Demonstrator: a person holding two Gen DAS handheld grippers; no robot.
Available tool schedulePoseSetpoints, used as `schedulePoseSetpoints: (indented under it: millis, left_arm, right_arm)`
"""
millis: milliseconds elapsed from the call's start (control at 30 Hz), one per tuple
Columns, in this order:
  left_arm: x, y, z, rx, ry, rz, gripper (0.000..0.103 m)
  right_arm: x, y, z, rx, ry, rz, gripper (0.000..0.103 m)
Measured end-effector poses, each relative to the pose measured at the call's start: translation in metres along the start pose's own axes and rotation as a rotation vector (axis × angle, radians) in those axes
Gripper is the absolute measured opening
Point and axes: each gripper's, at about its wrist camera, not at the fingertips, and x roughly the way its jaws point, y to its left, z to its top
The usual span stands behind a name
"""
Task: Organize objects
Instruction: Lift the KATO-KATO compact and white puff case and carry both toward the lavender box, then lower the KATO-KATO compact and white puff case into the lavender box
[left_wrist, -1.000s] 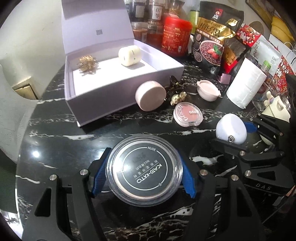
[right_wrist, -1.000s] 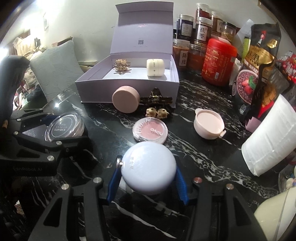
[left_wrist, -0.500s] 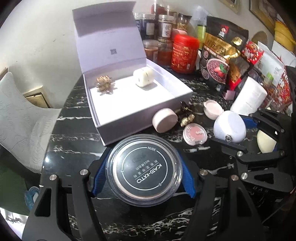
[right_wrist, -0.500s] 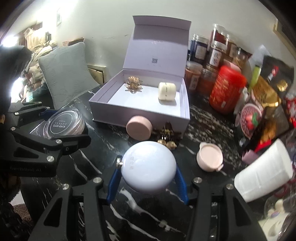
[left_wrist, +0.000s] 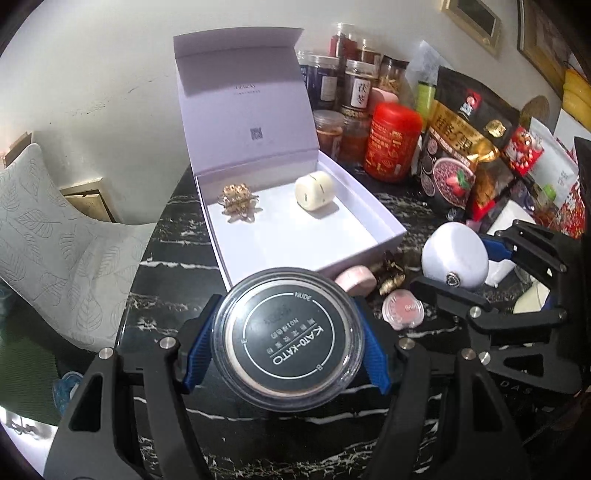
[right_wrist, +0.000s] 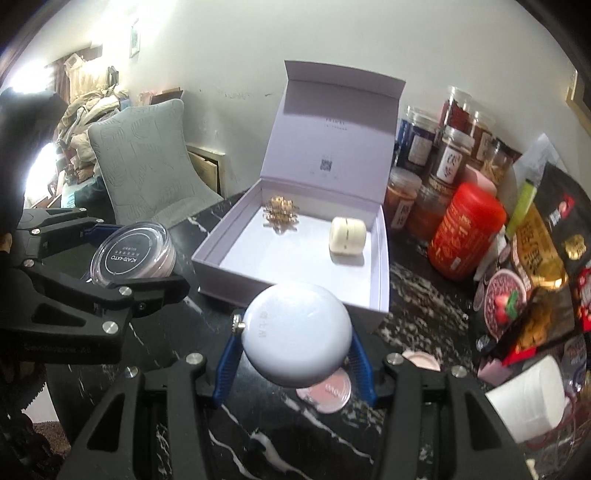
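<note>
Both claws have risen off the surface (left_wrist: 166, 258) since a second ago, so the open lilac box (left_wrist: 369, 225), which then sat high in each view, now lies just ahead of what each carries. The left claw (left_wrist: 286, 345) pinches the clear powder jar (left_wrist: 288, 343) by its sides between its blue pads (left_wrist: 197, 350); the right claw (right_wrist: 295, 341) pinches the white domed compact (right_wrist: 297, 332) the same way. Judging by this, the step in hand is carrying both to the box. In the box a gold brooch (left_wrist: 240, 206) lies at 11 o'clock and a cream jar (left_wrist: 314, 190) at 1 o'clock, with the near half bare. Next, each claw needs to pass over the near wall, lower onto that bare floor and spread. A pink compact (left_wrist: 356, 278) and a blush pan (left_wrist: 402, 308) remain on the surface at the box's 5 o'clock corner.
</note>
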Motion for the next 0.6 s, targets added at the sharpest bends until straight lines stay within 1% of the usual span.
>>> schedulePoseSetpoints:
  millis: [167, 333, 467, 600]
  left_arm:
    - [0.008, 0.007, 0.013, -0.012, -0.005, 0.008, 0.067]
    - [0.02, 0.015, 0.023, -0.027, -0.001, 0.016, 0.066]
    - [0.035, 0.022, 0.03, -0.038, 0.019, 0.018, 0.067]
    - [0.052, 0.025, 0.035, -0.047, 0.043, 0.0, 0.067]
  right_arm:
    - [0.006, -0.003, 0.014, 0.007, -0.002, 0.018, 0.053]
    - [0.022, -0.009, 0.026, 0.021, 0.015, 0.033, 0.053]
    - [0.036, -0.015, 0.034, 0.024, 0.031, 0.032, 0.053]
    - [0.049, -0.02, 0.04, 0.027, 0.044, 0.018, 0.053]
